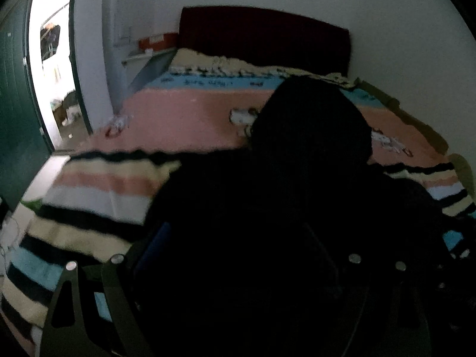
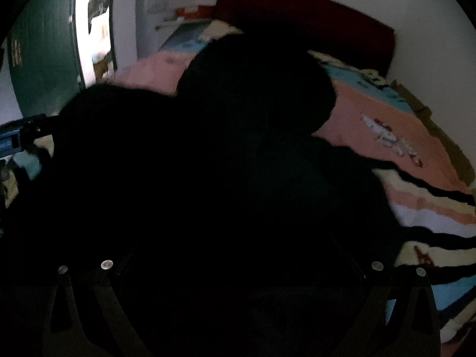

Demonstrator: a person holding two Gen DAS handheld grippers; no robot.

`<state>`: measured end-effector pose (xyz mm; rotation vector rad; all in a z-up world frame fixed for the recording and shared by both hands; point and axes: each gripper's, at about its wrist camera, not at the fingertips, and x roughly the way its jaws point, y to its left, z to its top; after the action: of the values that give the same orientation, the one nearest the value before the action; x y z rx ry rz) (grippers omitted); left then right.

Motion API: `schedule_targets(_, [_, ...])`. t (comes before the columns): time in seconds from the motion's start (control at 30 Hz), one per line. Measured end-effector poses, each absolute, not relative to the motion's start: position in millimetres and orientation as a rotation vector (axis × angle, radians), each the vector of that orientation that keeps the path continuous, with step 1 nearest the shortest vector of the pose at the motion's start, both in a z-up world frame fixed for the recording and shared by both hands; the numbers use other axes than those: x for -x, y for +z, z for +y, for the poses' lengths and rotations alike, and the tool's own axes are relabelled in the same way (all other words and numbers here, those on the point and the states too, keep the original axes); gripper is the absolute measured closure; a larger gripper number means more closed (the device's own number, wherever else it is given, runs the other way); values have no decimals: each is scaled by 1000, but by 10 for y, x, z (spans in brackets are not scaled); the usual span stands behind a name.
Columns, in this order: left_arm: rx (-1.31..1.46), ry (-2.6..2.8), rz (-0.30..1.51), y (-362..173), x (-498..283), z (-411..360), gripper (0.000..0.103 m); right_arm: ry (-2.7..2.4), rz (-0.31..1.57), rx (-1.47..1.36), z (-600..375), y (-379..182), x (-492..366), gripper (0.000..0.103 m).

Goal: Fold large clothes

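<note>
Sprawling over the striped blanket (image 1: 98, 184) on the bed (image 1: 193, 110): a big black garment (image 1: 297, 193), hood end toward the headboard (image 1: 261, 35).

Honestly too dark to tell what the left gripper (image 1: 235, 267) or right gripper (image 2: 238, 270) are doing, fingertips just vanish into the cloth. Left gripper pokes in at the right view's left edge. Green door (image 1: 15, 113) stands open.

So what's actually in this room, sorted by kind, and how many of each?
Black garment: 1
Bed with striped blanket: 1
Dark red headboard: 1
Green door: 1
Handheld grippers: 2, left and right, fingertips lost in the dark cloth
Total: 6
</note>
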<state>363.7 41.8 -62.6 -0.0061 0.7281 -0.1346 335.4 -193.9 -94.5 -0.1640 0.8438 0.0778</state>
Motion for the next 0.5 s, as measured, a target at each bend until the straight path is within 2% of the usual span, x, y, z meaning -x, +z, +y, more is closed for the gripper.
schedule_targets(0.17, [-37, -100, 735, -651, -4063, 357, 14, 16, 818, 193, -2116, -794, -3495, 1])
schedule_targets(0.37, [-97, -87, 862, -1161, -4370, 252, 13, 6, 917, 175, -2235, -1176, -3672, 1])
schedule_targets(0.5, [-121, -86, 867, -1304, -4358, 220, 13, 39, 927, 160, -2242, -1347, -3690, 1])
